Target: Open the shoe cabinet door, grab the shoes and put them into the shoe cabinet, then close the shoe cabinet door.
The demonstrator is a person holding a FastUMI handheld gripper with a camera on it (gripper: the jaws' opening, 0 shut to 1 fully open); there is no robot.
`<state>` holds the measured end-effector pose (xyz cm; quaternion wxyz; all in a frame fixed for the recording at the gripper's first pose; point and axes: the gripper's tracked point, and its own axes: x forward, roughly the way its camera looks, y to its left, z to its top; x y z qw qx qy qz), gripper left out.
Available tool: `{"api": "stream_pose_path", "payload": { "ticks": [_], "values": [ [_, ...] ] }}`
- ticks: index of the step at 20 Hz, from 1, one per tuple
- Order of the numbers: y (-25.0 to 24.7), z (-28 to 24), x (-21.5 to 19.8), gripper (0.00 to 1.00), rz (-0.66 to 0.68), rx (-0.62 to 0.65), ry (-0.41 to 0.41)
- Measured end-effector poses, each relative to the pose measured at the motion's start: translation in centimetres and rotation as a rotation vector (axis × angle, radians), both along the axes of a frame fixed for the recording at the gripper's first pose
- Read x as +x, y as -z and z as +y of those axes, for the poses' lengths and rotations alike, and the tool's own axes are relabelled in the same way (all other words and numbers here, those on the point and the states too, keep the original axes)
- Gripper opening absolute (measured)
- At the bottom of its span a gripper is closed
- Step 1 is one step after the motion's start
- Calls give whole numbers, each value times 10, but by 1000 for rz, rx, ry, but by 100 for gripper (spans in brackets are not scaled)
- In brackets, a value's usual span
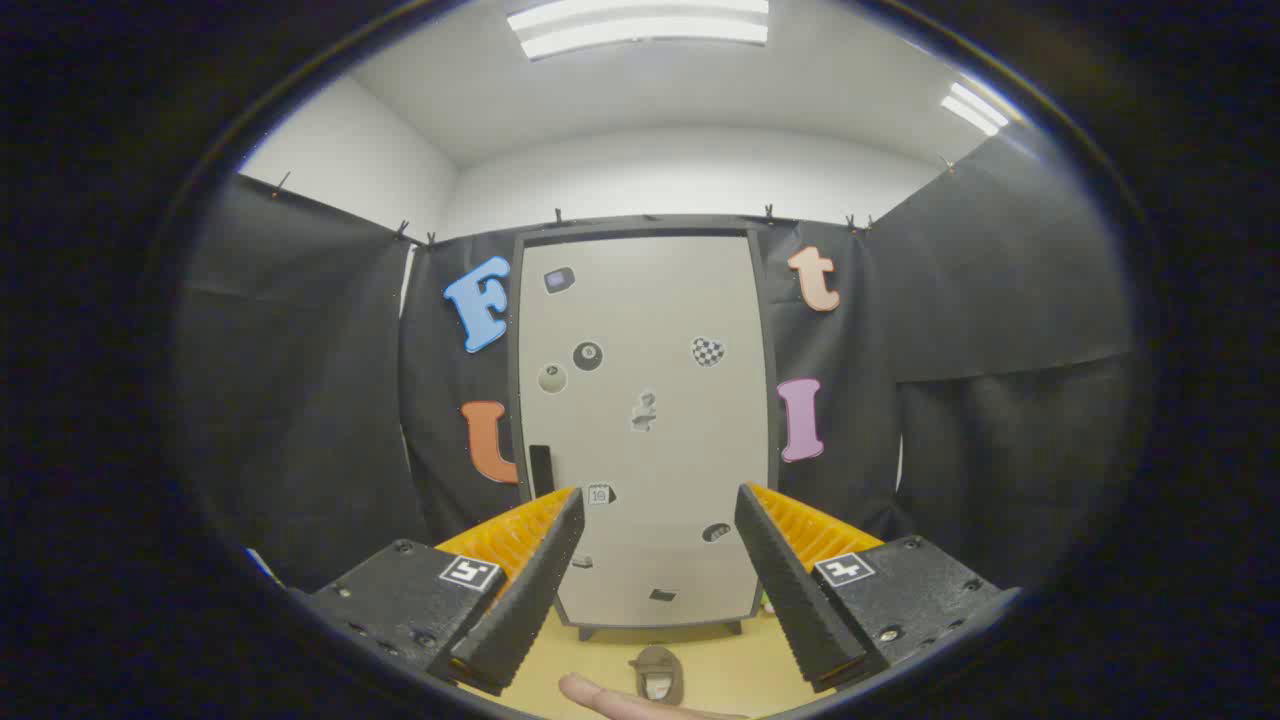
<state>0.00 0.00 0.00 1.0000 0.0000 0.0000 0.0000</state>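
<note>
1. Shoe (657,676) first: it sits on the yellow floor (730,660) just ahead of the fingers, low between them and in front of the cabinet, handy for a grab once the door is open.
2. A fingertip (600,694) pokes in just beside the shoe; whose hand, and why it's there, I can't tell from so little of it.
3. The claw (660,520) hangs spread wide, nothing between the pads, touching nothing, and it is squared up on the cabinet, which fits an approach to the door.
4. Beyond, the door (640,420) looks shut, dotted with stickers. A dark slot (541,470), likely the handle, sits by its edge, just past the fingertip on that side.
</note>
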Motion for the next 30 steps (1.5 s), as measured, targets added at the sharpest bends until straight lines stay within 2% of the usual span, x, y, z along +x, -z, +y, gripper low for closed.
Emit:
{"api": "stream_pose_path", "payload": {
  "ticks": [3,9,16,21,26,30],
  "values": [
    [4,-3,3,99,-21,-23,45],
    [19,20,-8,99,18,26,-44],
    [36,32,15,99,23,17,-62],
    [41,64,65,99,27,71,-145],
    [53,99,134,99,45,10,-176],
    [71,137,184,99,98,9,-249]
  ]
}}
